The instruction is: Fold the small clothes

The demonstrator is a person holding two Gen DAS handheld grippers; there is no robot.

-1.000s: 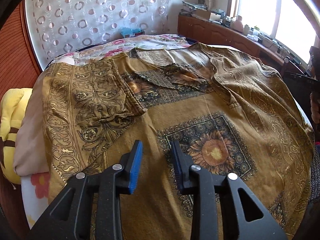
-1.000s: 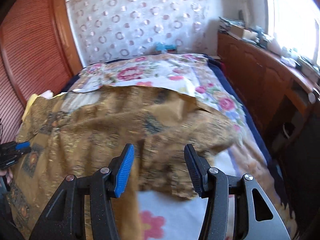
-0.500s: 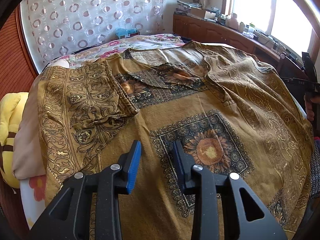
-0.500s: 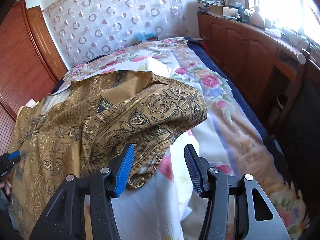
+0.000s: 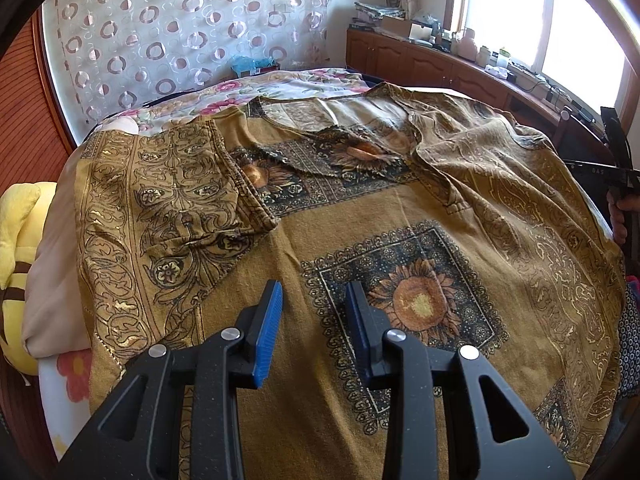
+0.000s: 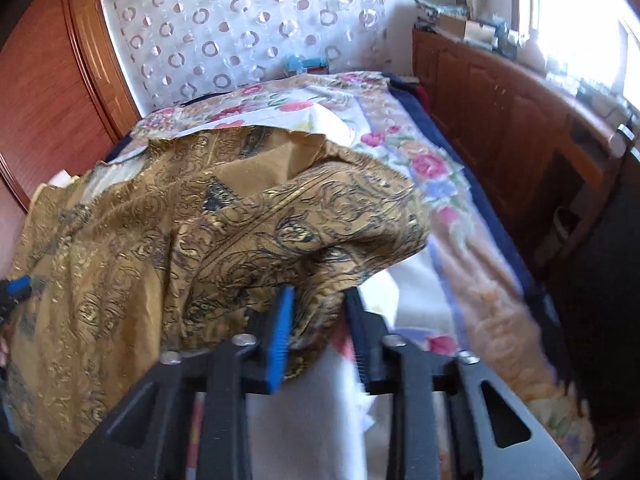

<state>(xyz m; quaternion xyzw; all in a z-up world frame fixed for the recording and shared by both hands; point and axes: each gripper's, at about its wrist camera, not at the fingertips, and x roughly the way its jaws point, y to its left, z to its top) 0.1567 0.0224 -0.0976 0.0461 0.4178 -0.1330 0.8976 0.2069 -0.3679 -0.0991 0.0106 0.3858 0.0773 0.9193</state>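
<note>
Lying spread across the floral bedsheet (image 6: 404,364), one ochre sunflower-print garment (image 5: 400,208) covers most of the bed. Two grippers show: the left gripper (image 5: 314,300) hovers released above the cloth, while the right gripper (image 6: 318,312) has its jaws apart around a bunched sleeve (image 6: 320,216). No writing reads clearly.

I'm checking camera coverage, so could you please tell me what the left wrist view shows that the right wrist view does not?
Only the left wrist view shows the sunflower print, the folded-in sleeve and a yellow plush toy, with the left tongs open above the cloth.

Only the right wrist view shows the other sleeve, with its edge between the right tongs, and the wooden doors.

Both show the golden garment, floral bedspread and circle-patterned curtain.
</note>
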